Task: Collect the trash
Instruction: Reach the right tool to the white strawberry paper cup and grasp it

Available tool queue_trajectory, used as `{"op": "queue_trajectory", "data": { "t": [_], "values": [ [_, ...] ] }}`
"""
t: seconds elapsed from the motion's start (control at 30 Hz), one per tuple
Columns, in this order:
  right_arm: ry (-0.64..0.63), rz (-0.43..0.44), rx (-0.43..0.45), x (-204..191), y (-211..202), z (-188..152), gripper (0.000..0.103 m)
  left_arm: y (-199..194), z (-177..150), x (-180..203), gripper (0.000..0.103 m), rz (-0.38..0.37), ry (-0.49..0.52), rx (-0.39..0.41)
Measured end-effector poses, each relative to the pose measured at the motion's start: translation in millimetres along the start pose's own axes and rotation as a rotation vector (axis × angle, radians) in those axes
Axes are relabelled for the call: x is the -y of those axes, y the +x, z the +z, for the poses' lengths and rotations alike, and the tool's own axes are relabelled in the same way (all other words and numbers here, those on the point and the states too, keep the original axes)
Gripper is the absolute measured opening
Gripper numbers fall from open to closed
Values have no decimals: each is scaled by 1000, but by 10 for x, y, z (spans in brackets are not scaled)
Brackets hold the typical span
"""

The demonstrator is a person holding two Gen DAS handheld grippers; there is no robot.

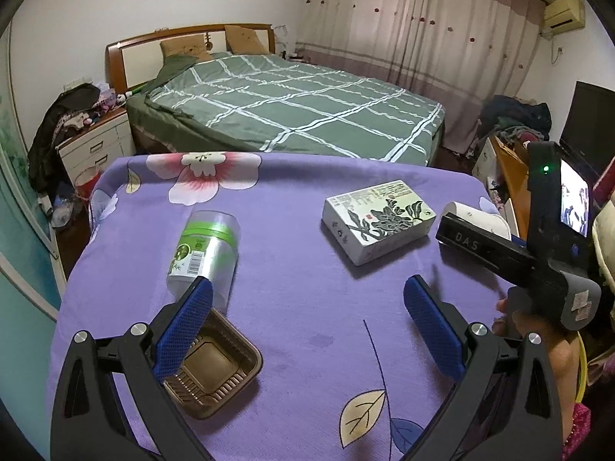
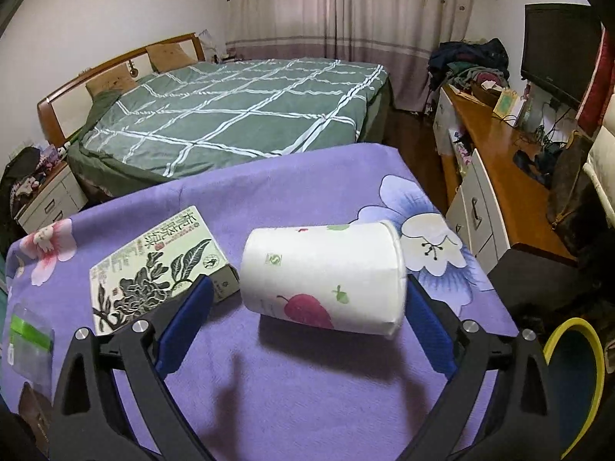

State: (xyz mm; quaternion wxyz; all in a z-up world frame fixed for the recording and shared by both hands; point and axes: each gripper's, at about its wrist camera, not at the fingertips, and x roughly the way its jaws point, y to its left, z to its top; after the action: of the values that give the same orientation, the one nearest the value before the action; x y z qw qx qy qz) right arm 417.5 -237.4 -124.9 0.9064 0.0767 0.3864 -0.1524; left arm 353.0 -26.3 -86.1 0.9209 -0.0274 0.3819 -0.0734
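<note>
A white paper cup (image 2: 326, 272) with fruit prints lies on its side on the purple flowered cloth (image 2: 307, 384). It rests between the jaws of my right gripper (image 2: 307, 284), which stands open: the rim is close to the right pad and the left pad is clear of the base. In the left wrist view, the same cup (image 1: 474, 213) shows behind a black finger (image 1: 467, 246) of that gripper. My left gripper (image 1: 307, 284) is open and holds nothing. Its left pad hangs over a brown plastic tray (image 1: 219, 372), just near of a clear, green-banded plastic jar (image 1: 205, 253) lying on its side.
A white box with a dark flower print (image 1: 378, 223) lies mid-table, left of the cup. A yellow-rimmed bin (image 2: 576, 368) stands on the floor off the table's right edge. A bed (image 1: 292, 103) lies beyond the table and a wooden dresser (image 2: 499, 161) runs along the right.
</note>
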Motion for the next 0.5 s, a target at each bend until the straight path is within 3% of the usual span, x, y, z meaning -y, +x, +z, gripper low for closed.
{"op": "queue_trajectory", "data": {
  "t": [0.07,0.17,0.5],
  "values": [
    [-5,-8,-3,11,51,-12,92,4,-2,-1,98,6,0,0],
    [2,9,-25,54,117,-26,77,9,-10,7,98,13,-4,5],
    [8,40,6,269,-215,-90,76,17,-66,172,98,3,32,-3]
  ]
}}
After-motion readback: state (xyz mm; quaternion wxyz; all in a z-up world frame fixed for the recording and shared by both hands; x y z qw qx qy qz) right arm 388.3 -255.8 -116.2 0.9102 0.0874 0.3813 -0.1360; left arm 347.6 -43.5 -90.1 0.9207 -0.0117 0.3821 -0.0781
